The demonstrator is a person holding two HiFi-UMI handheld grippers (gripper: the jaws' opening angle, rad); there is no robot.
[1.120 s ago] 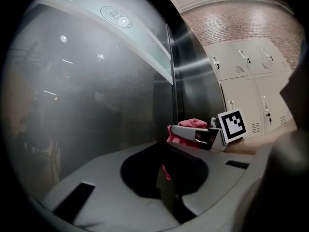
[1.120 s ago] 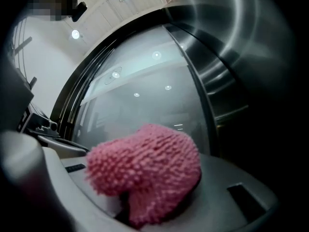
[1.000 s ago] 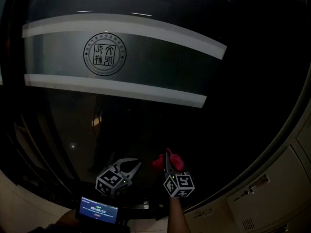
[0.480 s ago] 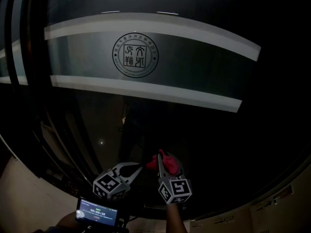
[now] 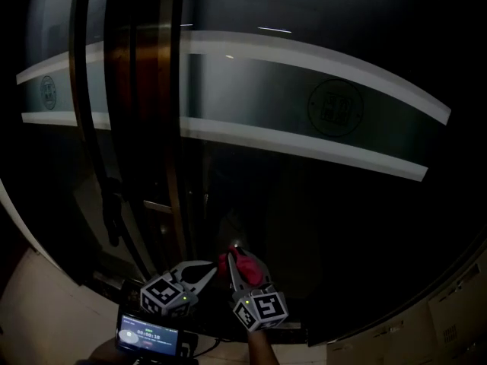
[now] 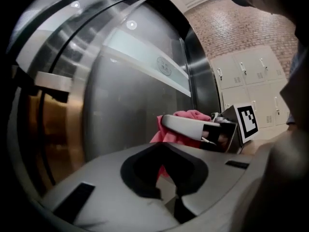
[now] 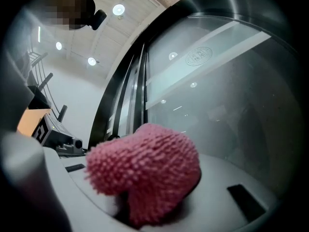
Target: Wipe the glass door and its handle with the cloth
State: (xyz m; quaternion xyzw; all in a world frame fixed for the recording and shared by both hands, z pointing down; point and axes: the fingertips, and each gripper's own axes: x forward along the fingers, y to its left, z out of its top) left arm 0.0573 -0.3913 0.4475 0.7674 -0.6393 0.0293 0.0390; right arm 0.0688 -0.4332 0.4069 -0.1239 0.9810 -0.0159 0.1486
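1. Two grippers sit side by side low in the head view, in front of the glass door (image 5: 327,211).
2. The right gripper (image 5: 236,263) has its jaws closed on a bunched pink cloth (image 5: 245,262), which bulges out between them, close to the pane's lower part; contact with the glass cannot be told.
3. The left gripper (image 5: 205,268) has its jaws closed on nothing, their tips just beside the cloth.
4. A frosted band (image 5: 304,63) crosses the door, and a dark vertical bar (image 5: 78,90) stands to the left.
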